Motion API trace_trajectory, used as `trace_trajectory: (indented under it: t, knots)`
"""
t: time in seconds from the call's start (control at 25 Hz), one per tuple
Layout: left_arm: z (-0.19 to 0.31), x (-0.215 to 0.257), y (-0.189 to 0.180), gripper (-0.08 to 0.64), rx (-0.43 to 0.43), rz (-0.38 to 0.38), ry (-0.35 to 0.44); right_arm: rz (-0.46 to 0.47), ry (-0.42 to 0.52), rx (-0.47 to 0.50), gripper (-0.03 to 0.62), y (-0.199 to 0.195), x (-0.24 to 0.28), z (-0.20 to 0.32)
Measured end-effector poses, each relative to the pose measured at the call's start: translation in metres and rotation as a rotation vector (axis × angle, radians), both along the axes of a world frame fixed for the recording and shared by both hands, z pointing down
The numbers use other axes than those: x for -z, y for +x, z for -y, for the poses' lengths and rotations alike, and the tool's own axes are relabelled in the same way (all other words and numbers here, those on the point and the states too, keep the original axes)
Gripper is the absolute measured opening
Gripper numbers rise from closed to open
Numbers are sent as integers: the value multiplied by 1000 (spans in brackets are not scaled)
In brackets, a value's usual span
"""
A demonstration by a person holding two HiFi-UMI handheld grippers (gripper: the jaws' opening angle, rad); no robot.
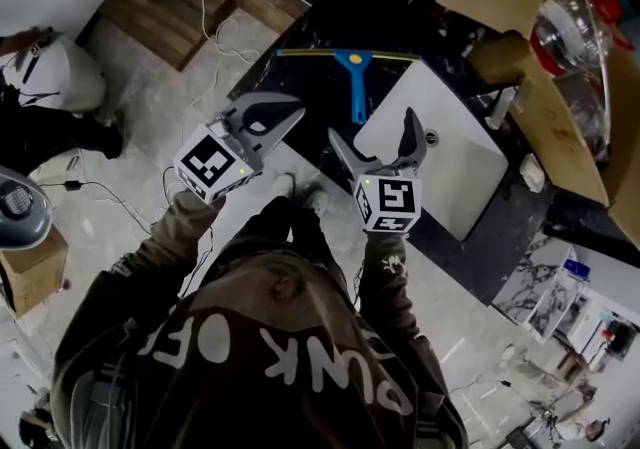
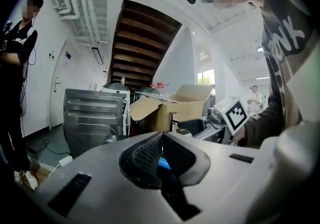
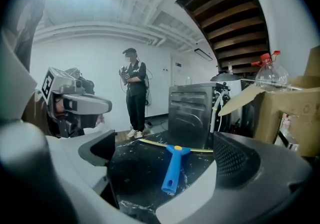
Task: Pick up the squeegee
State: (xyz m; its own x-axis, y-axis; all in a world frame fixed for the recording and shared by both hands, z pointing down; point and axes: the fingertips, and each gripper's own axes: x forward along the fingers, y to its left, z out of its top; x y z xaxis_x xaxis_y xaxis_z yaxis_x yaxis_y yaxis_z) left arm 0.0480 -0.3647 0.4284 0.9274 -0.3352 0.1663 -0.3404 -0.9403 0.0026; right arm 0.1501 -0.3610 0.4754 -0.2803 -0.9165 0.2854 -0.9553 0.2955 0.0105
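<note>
The squeegee (image 1: 354,79) has a blue handle and a long yellowish blade. It lies flat on the black marble table (image 1: 320,27), handle toward me. In the right gripper view the squeegee (image 3: 172,168) sits straight ahead between the jaws, still some way off. My right gripper (image 1: 379,140) is open and empty, hovering just short of the handle's end, over the table's near edge. My left gripper (image 1: 283,117) is shut with nothing in it, held left of the squeegee above the floor. In its own view the left gripper (image 2: 161,155) points level across the room, its pads together.
A white panel (image 1: 440,152) lies on the table right of the handle. Cardboard boxes (image 1: 520,27) and a clear plastic bottle (image 1: 572,29) crowd the far right. A metal appliance (image 3: 192,113) stands behind the table, and a person (image 3: 132,93) stands beyond it. A wooden platform (image 1: 170,12) is on the floor.
</note>
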Motion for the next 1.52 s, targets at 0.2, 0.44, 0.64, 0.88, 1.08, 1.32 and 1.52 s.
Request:
trace_trajectory:
  t: [0.2,0.44,0.64,0.88,1.08,1.32,1.52]
  knots:
    - [17,3,5,5,38,-2,-23,2,-64,-40,594,14,-34,38]
    - [30,1,10,5,47,14,-26,-18,-189,-89,580,20,-88,73]
    - [37,-3,16,5,40,11,-38,-35,-274,-111,529,22,-113,95]
    - [41,-4,19,5,34,11,-48,-53,-384,-116,442,21,-134,109]
    - [44,-4,13,5,41,8,-52,-55,-474,-132,307,19,-150,104]
    - [43,-3,11,5,40,5,-46,-67,-488,-109,176,10,-150,103]
    - [41,-1,10,5,37,4,-43,-54,-492,-115,144,14,-150,103]
